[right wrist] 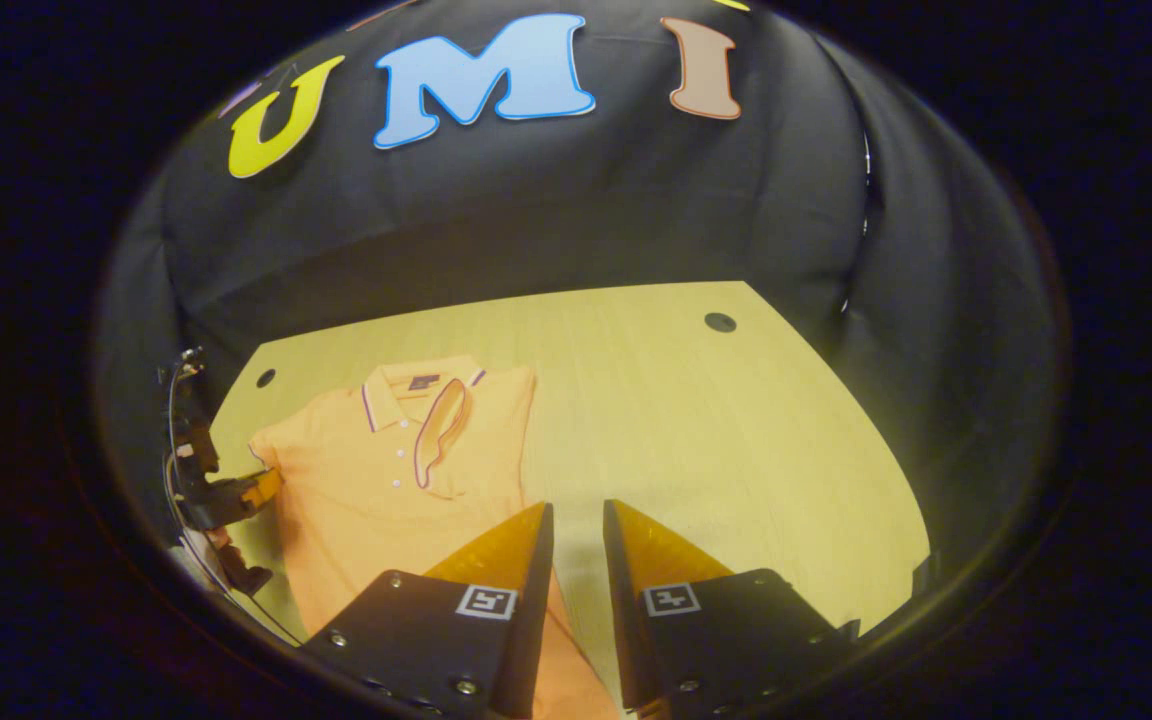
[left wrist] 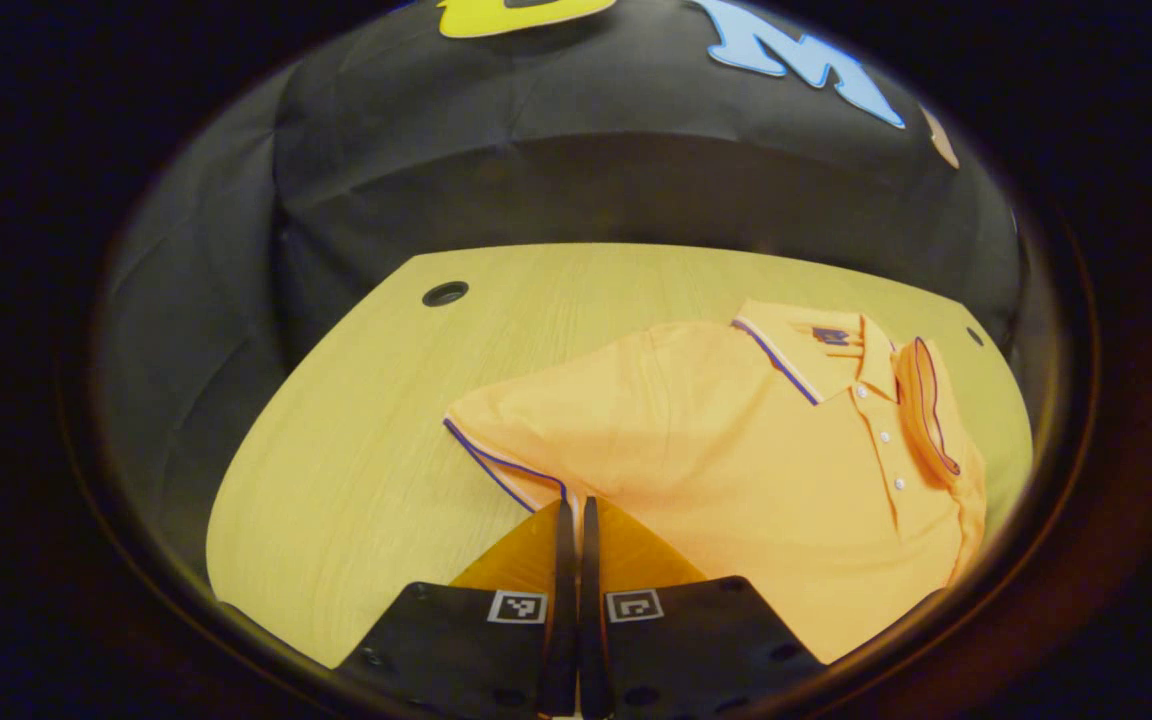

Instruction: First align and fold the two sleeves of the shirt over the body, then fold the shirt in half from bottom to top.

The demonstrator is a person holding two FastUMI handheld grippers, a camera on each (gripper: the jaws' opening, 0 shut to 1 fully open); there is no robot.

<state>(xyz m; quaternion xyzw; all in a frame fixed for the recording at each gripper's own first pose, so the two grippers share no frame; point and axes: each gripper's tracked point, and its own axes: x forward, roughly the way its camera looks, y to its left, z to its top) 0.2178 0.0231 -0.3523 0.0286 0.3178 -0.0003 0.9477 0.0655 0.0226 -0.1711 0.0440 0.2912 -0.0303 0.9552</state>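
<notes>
Left gripper (left wrist: pixel 576 512): jaws drawn nearly together, a thin slit between them, tips at the hem of the near sleeve (left wrist: pixel 508 462). Could not tell whether cloth was pinched in the slit or the tips merely sat at the edge. Each finger carried one square coded marker on its base; two markers counted.

Right gripper (right wrist: pixel 576 515): jaws narrowly parted with bare table showing in the gap, holding nothing. Its left finger stood over the lower edge of the shirt (right wrist: pixel 391 480); its right finger stood over wood. Two markers here as well.

One shirt, an orange polo of soft knit, lay flat on the table (left wrist: pixel 356 480), ahead and to the right of the left jaws, ahead and to the left of the right jaws. Counted on it:
- one collar (left wrist: pixel 816 350) with dark striped trim
- one placket, three small pale buttons seen
- two sleeves, both with dark piped cuffs; the near one spread out flat at the left jaws, the far sleeve (left wrist: pixel 926 405) folded over the chest beside the placket

Table: pale wood grain, rounded front edge, two small round dark holes near the back corners. In the right gripper view the left gripper (right wrist: pixel 261 487) showed at the shirt's far-left sleeve.
</notes>
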